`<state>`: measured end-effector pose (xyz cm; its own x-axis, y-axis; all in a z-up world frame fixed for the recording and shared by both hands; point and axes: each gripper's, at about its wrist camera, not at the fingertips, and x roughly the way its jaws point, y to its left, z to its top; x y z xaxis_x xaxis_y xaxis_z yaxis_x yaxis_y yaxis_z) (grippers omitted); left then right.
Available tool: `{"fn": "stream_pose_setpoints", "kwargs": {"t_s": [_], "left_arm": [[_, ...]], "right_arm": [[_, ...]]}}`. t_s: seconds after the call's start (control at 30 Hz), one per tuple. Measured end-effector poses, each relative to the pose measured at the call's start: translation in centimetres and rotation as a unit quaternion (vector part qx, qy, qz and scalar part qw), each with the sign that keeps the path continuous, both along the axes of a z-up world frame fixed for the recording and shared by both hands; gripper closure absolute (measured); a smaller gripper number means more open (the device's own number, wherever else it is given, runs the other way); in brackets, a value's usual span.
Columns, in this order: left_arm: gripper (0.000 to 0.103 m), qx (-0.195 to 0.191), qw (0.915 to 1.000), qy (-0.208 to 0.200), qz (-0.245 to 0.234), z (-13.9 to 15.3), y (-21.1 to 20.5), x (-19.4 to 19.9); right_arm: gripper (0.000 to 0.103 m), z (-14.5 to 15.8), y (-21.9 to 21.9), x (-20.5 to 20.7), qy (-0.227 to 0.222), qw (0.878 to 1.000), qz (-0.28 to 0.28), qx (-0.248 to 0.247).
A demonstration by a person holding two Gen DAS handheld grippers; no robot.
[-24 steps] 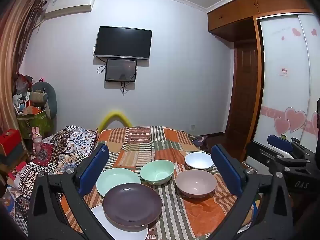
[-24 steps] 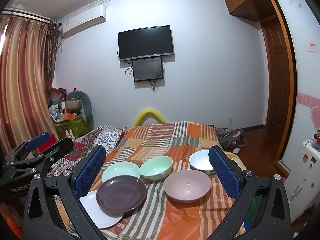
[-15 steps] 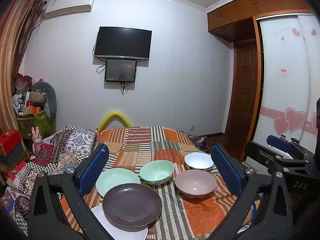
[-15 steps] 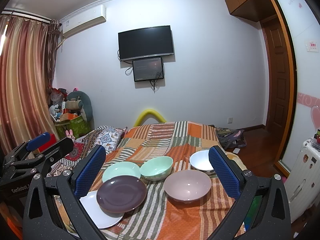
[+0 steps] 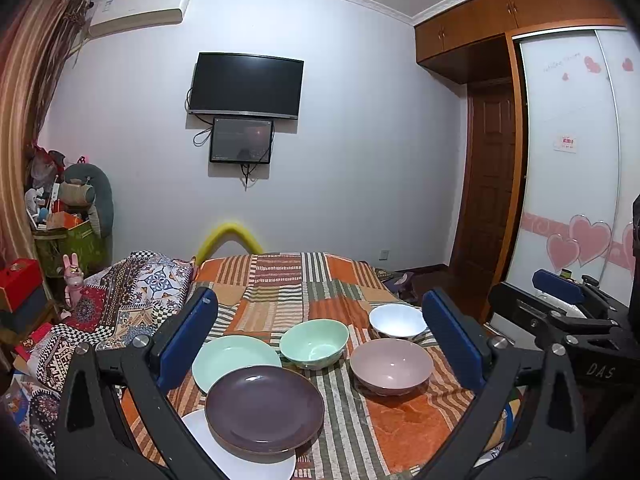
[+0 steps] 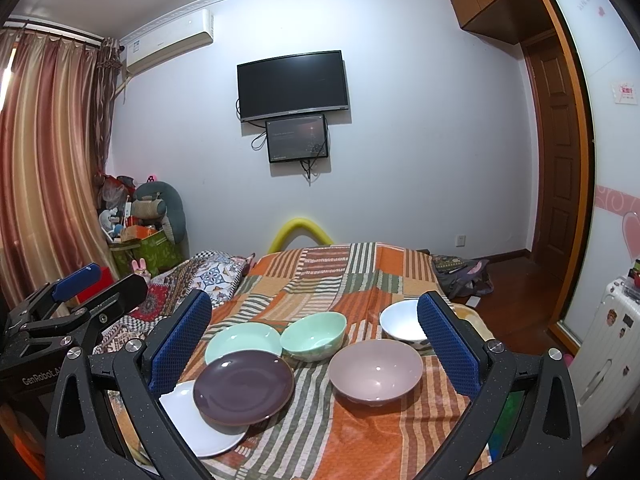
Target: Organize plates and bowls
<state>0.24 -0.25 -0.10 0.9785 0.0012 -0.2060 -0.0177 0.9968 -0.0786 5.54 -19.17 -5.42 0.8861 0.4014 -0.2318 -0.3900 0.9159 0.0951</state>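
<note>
Both the left gripper (image 5: 320, 336) and the right gripper (image 6: 314, 336) hang spread and empty; at lower centre the round purple plate (image 5: 264, 408) overlaps the flat white plate (image 6: 200, 424), so stacking seems barely begun.

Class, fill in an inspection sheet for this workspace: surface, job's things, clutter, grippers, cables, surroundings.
Surface: striped cloth over the bed.
Job's things: purple plate overlapping white plate; green plate; green bowl, pink bowl, white bowl.
Clutter: nothing seen on the cloth.
Grippers: left gripper and right gripper open, empty, above the dishes.
Cables: dangling below the TV.
Surroundings: curtain, suitcase, door.
</note>
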Motion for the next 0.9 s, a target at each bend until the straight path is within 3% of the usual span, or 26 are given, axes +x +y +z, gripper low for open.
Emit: {"fn": "stream_pose_setpoints", "kwargs": {"t_s": [0.63,0.8,0.9], "left_arm": [[0.0,-0.002,1.0,0.004,-0.001,-1.4,0.0,0.3],[0.0,-0.011,0.9993,0.031,-0.016,-2.1,0.6,0.8],[0.0,-0.009,0.9977,0.067,-0.009,-3.2,1.3,1.6]], "right_arm": [[0.0,-0.1,0.3,-0.5,-0.002,1.0,0.001,0.004],[0.0,-0.6,0.5,-0.1,0.003,1.0,0.002,0.003],[0.0,-1.1,0.8,0.3,0.009,1.0,-0.004,-0.003]]}}
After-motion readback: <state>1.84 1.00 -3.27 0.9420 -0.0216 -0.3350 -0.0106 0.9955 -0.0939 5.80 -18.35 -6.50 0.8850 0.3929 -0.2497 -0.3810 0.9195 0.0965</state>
